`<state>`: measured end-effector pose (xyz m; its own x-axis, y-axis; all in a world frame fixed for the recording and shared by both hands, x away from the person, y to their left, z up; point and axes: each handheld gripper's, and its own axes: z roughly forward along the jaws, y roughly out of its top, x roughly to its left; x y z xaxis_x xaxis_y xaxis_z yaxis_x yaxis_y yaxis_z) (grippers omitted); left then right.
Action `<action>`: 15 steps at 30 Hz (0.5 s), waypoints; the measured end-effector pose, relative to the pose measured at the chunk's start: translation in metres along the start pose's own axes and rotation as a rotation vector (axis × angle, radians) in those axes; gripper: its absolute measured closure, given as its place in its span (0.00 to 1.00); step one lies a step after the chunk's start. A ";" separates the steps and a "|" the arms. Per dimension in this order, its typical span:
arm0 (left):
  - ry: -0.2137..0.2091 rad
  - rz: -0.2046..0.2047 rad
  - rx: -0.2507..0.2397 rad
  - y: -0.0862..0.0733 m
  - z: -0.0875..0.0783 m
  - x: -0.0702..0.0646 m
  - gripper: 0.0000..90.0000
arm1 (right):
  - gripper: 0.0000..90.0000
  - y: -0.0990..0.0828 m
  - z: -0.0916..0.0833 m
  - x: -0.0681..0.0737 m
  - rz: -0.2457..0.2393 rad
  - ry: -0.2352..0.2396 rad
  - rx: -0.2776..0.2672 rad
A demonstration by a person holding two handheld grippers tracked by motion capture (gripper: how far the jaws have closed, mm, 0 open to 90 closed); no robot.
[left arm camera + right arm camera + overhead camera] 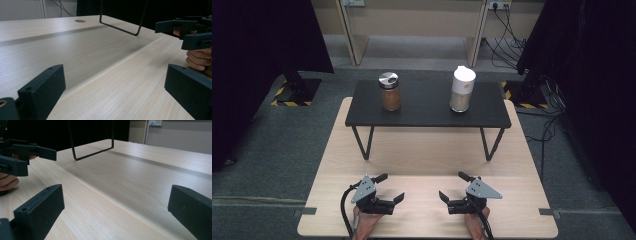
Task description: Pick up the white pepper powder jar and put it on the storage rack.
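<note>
A glass jar (390, 93) with a silver lid and brown contents stands on the left of a low black shelf (427, 114). A white-capped container (462, 90) of pale contents stands upright on the shelf's right. My left gripper (391, 187) rests near the table's front edge, open, with nothing between its jaws (116, 75). My right gripper (452, 186) lies beside it, facing it, also open and empty (115, 196). Each gripper view shows the other gripper: the right gripper (175, 33) and the left gripper (30, 160), each held in a hand.
The shelf stands on thin black wire legs (363, 143) on a light wooden table (427, 150). Bare tabletop lies between the legs and my grippers. Black curtains, cables (507, 35) and striped stand bases (292, 95) surround the table on grey carpet.
</note>
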<state>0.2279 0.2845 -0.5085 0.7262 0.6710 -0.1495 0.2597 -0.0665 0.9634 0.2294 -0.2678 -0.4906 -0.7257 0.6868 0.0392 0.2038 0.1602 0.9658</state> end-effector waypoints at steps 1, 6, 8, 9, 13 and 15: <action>0.000 -0.001 0.000 0.000 0.000 0.000 0.03 | 0.01 0.000 0.000 0.000 0.002 0.000 0.000; 0.001 0.002 0.000 0.000 0.000 0.000 0.03 | 0.01 -0.001 0.000 -0.002 0.013 0.003 -0.001; 0.001 0.003 0.001 0.000 0.000 -0.001 0.03 | 0.01 -0.001 0.000 -0.001 0.013 0.001 -0.001; 0.001 0.003 0.001 0.000 0.000 -0.001 0.03 | 0.01 -0.001 0.000 -0.001 0.012 0.001 -0.001; 0.001 0.002 0.000 0.000 0.000 0.000 0.03 | 0.01 -0.001 0.000 -0.001 0.012 -0.001 -0.002; 0.001 0.003 0.000 0.000 0.000 -0.001 0.03 | 0.01 -0.002 -0.001 -0.001 0.013 -0.001 -0.008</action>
<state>0.2276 0.2840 -0.5084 0.7266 0.6713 -0.1462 0.2577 -0.0690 0.9638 0.2293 -0.2695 -0.4920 -0.7225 0.6894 0.0516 0.2081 0.1457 0.9672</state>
